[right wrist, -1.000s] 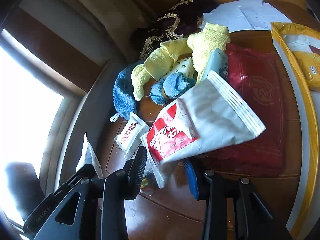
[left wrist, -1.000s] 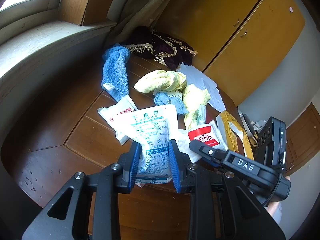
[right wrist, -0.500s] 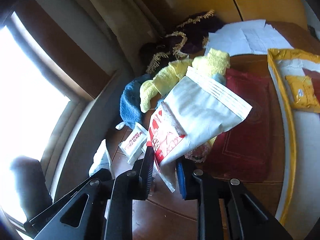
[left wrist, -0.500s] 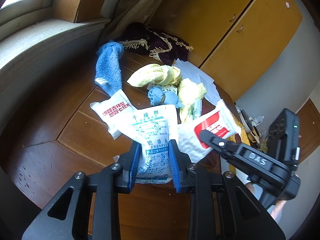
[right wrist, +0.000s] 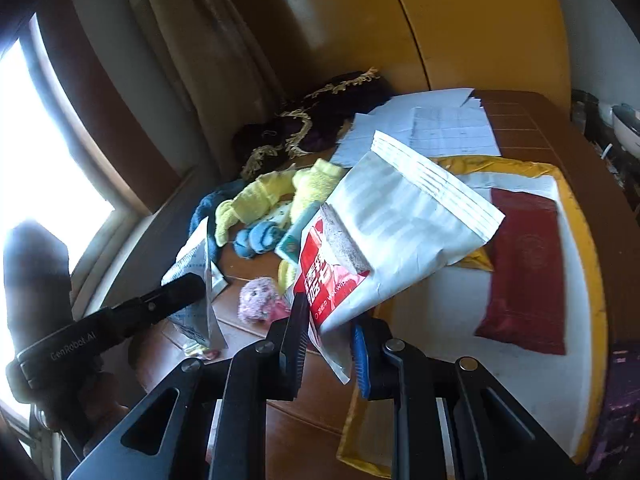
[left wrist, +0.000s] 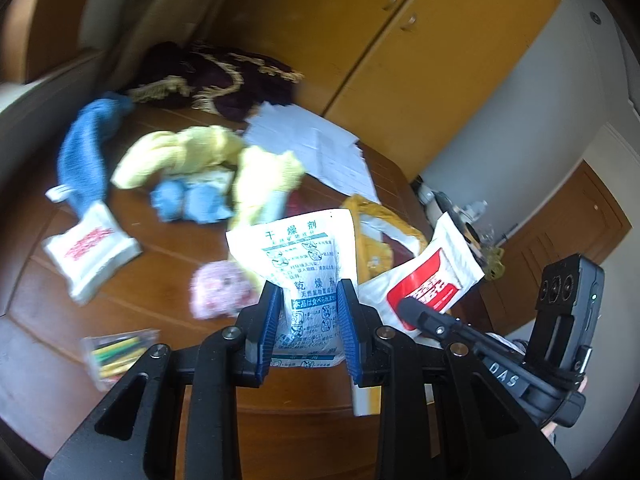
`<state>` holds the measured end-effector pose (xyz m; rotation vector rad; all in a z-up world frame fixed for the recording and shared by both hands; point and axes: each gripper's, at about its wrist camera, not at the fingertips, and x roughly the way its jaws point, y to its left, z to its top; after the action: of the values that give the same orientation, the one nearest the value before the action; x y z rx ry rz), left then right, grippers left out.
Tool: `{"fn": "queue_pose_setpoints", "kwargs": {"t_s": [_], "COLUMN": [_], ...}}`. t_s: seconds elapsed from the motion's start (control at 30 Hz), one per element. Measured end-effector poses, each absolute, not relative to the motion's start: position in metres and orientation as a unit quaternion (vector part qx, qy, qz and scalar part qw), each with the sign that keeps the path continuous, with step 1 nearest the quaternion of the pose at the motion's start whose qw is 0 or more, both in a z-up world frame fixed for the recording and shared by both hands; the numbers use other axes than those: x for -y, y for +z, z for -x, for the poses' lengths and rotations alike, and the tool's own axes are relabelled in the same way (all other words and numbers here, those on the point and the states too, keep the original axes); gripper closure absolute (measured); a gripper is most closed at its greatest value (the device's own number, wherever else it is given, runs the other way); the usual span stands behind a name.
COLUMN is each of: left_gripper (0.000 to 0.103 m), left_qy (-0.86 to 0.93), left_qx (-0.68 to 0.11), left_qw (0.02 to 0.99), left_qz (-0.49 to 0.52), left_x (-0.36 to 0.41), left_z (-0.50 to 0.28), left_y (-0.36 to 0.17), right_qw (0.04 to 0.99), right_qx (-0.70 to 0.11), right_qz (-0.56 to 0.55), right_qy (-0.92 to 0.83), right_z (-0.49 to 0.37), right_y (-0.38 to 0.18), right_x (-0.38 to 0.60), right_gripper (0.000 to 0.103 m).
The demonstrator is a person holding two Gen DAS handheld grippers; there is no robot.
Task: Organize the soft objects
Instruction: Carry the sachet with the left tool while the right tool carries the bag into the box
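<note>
My left gripper (left wrist: 306, 326) is shut on a white desiccant pack (left wrist: 304, 264) with teal print, held upright above the wooden table (left wrist: 168, 256). My right gripper (right wrist: 330, 338) is shut on the corner of a white and red wet-wipes pouch (right wrist: 392, 232), lifted and tilted; that pouch (left wrist: 428, 280) shows right of the left gripper. On the table lie a blue towel (left wrist: 86, 156), yellow cloths (left wrist: 184, 152), a light blue cloth (left wrist: 188, 204), a pink fluffy ball (left wrist: 220, 290) and a second white pack (left wrist: 90, 252).
A dark fringed cloth (left wrist: 224, 76) lies at the back beside papers (left wrist: 320, 148). A yellow mailer (right wrist: 576, 240) holds a dark red pouch (right wrist: 524, 264). A small bag of coloured sticks (left wrist: 116, 354) sits at front left. Yellow cabinets (left wrist: 420, 40) stand behind.
Both grippers rose and pulled back with their packs. The lifted desiccant pack uncovered the pink ball and the bag of coloured sticks. The red and white pouch moved right.
</note>
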<state>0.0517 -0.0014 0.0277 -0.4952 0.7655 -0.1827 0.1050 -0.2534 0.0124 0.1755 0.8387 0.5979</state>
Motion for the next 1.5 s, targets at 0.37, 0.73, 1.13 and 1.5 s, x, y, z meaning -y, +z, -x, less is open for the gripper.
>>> {"fn": "queue_pose_setpoints", "kwargs": {"t_s": [0.37, 0.73, 1.13, 1.5], "left_gripper": [0.077, 0.077, 0.077, 0.077], "left_qy": [-0.138, -0.149, -0.152, -0.147], "left_qx": [-0.405, -0.429, -0.458, -0.451], "left_qw": [0.877, 0.871, 0.861, 0.872], "left_qz": [0.22, 0.187, 0.161, 0.123], "left_x": [0.069, 0.114, 0.129, 0.146], "left_z": [-0.111, -0.151, -0.158, -0.207], "left_y": [0.021, 0.014, -0.003, 0.01], "right_qw": [0.872, 0.873, 0.858, 0.854], "right_qx": [-0.421, -0.44, -0.46, -0.474], "right_qz": [-0.1, -0.081, -0.029, -0.04], "right_qy": [0.229, 0.196, 0.225, 0.21], "right_z": [-0.142, -0.161, -0.157, -0.187], "right_y": [0.002, -0.012, -0.026, -0.017], "right_x": [0.307, 0.323, 0.309, 0.316], "right_gripper": [0.082, 0.082, 0.082, 0.081]}}
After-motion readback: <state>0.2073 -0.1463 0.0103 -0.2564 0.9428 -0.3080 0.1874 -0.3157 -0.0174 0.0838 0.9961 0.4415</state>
